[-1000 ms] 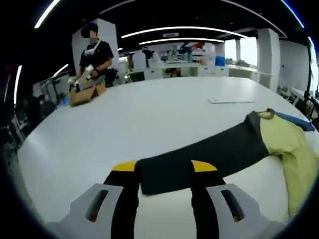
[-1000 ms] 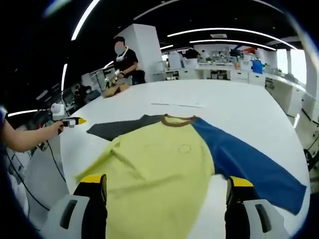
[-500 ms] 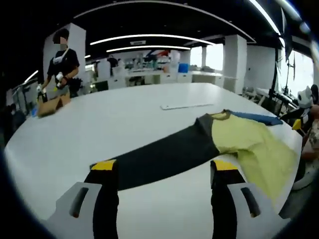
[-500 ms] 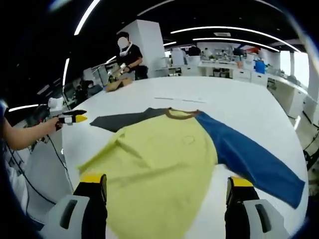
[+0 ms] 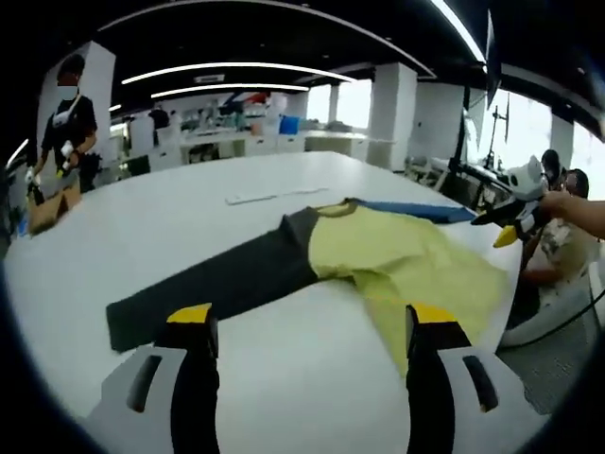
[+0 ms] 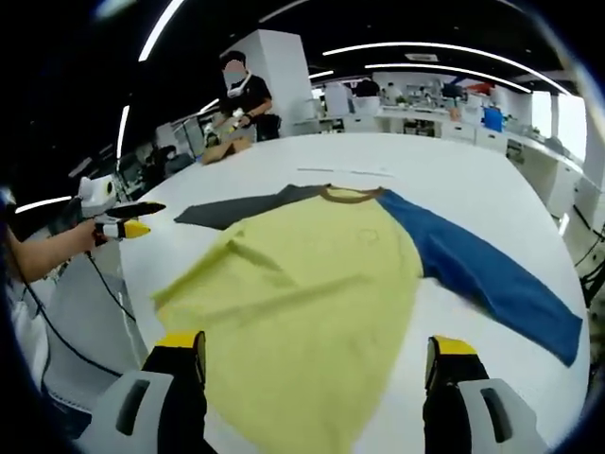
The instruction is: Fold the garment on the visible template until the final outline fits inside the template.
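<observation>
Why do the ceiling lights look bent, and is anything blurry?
Left gripper view: the fisheye lens bows the ceiling light strips; the shirt is soft-edged. Right gripper view: the same bowing; the shirt is fairly sharp, the white table evenly lit without harsh glare.

Big white table [image 5: 189, 203] stretching out ahead of the left hand-held gripper [image 5: 307, 326]. Spread flat on it, a shirt [image 6: 312, 274] with yellow body, dark sleeve and blue sleeve. Beyond the collar lies a thin white strip [image 6: 345, 172]. Far off, a cardboard box [image 5: 52, 206] sits at the table's edge.
</observation>
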{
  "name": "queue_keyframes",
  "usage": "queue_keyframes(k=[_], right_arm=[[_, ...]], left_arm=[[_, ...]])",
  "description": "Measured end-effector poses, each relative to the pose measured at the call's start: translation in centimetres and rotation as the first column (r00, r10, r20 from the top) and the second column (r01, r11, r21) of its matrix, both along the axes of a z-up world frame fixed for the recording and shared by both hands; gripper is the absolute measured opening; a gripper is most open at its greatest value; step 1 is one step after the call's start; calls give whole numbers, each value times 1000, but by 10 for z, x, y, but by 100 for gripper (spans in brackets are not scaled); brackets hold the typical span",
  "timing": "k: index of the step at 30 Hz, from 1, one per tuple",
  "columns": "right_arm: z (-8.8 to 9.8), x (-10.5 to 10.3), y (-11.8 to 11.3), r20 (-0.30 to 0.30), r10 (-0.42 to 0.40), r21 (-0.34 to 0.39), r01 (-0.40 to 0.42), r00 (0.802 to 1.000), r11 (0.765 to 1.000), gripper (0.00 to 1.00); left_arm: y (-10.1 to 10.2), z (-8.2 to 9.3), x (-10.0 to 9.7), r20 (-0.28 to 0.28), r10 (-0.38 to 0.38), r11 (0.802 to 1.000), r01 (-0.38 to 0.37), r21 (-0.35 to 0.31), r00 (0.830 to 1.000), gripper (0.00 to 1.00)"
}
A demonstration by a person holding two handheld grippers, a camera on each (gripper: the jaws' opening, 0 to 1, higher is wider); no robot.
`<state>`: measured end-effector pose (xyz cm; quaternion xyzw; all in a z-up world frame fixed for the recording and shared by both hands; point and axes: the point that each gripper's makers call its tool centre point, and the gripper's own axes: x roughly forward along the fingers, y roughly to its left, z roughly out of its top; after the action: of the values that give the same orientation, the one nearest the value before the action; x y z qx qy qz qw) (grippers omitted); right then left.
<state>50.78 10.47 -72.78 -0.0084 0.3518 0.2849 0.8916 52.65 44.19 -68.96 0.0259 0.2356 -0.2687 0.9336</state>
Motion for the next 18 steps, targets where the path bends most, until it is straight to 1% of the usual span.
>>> queue_keyframes(k=[4, 5, 7, 9, 12, 16, 18], right_arm=[[-4, -7, -1, -4, 0, -20, 0, 1000, 1000, 91], [-5, -9, -3, -6, -6, -18, 6, 1000, 1000, 90], [-7, -12, -4, -16, -15, -12, 15, 1000, 1000, 88], [-10, -16, -5, -26, -26, -15, 26, 999, 1000, 86], [-14, -22, -6, -32, -34, -30, 33, 999, 999, 83], [-21, -31, -8, -56, -51, -35, 49, 997, 998, 77], [-26, -36, -9, -66, -49, -54, 46, 997, 997, 75]], left_arm=[[-19, -4, -17, -17, -41, 999, 41, -2, 999, 77], [-21, -4, -19, -19, -43, 999, 43, -2, 999, 77], [-20, -6, -21, -35, -54, 998, 53, -34, 998, 75], [-25, -9, -28, -49, -61, 997, 59, -44, 997, 74], [-38, -19, -44, -77, -118, 993, 117, -11, 990, 70], [-51, -22, -54, -82, -122, 993, 122, -12, 989, 64], [-57, -26, -59, -85, -133, 991, 134, -1, 987, 62]])
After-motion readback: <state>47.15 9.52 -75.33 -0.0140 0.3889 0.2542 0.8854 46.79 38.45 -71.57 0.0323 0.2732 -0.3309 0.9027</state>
